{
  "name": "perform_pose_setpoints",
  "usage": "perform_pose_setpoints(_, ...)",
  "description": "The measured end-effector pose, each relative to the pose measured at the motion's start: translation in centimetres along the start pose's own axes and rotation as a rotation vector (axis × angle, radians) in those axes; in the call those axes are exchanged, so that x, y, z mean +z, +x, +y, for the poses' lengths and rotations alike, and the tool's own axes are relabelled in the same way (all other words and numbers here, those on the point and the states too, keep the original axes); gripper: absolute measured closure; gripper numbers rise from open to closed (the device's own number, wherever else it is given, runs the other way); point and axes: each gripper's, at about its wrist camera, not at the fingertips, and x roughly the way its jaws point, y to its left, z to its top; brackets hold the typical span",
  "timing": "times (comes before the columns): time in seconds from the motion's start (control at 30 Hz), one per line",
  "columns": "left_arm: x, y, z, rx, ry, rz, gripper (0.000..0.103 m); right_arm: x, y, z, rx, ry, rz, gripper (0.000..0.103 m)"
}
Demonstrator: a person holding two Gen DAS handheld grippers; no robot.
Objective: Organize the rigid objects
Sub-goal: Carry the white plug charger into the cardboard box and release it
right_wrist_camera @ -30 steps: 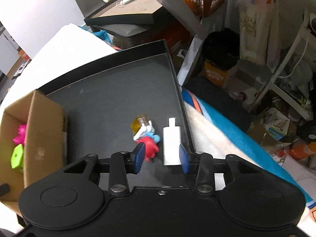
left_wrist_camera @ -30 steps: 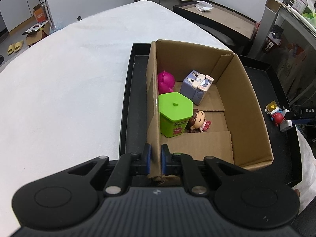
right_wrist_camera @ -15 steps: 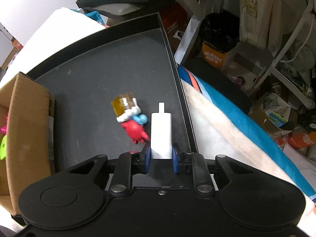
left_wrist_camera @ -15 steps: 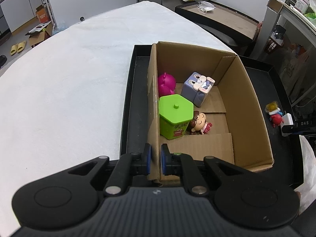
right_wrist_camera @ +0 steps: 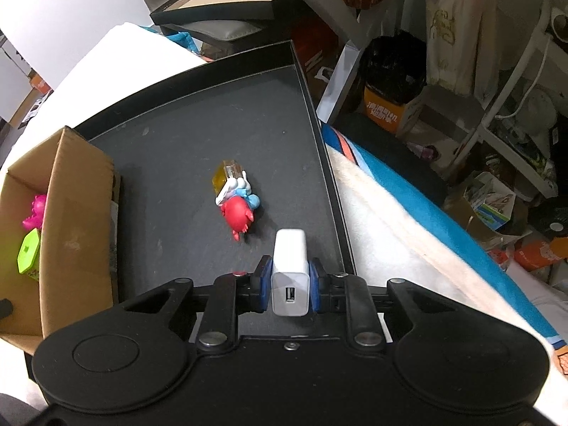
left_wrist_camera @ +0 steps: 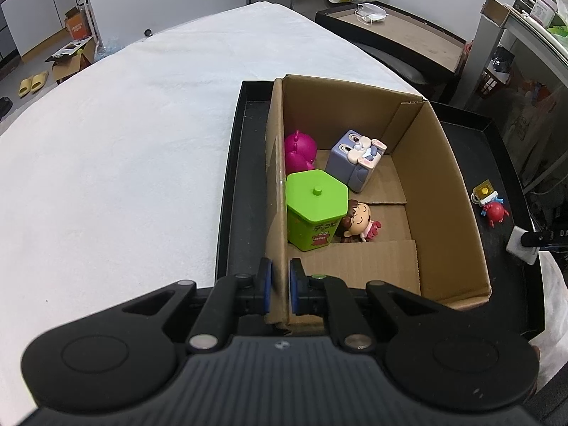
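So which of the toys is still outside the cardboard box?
The red crab figure with the yellow block, lying on the black tray beside the box. The pink toy, bunny cube, green hexagonal tub and doll are all inside.

Cluttered home/storage rm: slippers (left_wrist_camera: 32,83) on floor, shelving (right_wrist_camera: 511,113), boxes.

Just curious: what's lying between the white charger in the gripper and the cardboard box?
Only bare black tray floor beside the charger; the red crab toy lies farther ahead, per the right wrist view.
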Motion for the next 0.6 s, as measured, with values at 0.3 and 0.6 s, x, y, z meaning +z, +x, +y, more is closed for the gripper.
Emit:
perform_pose_setpoints(0.3,-0.1,0.0,0.3,-0.013,-0.010,0.000,0.094,0.3,-1.6,0.4,-0.011,-0.015,-0.009,0.082)
perform_pose_setpoints(0.6,-0.2,0.0,0.3,-0.019,0.003,-0.002,0.094,1.4,-4.6,1.1,-0.019,-0.045,-0.060,0.082)
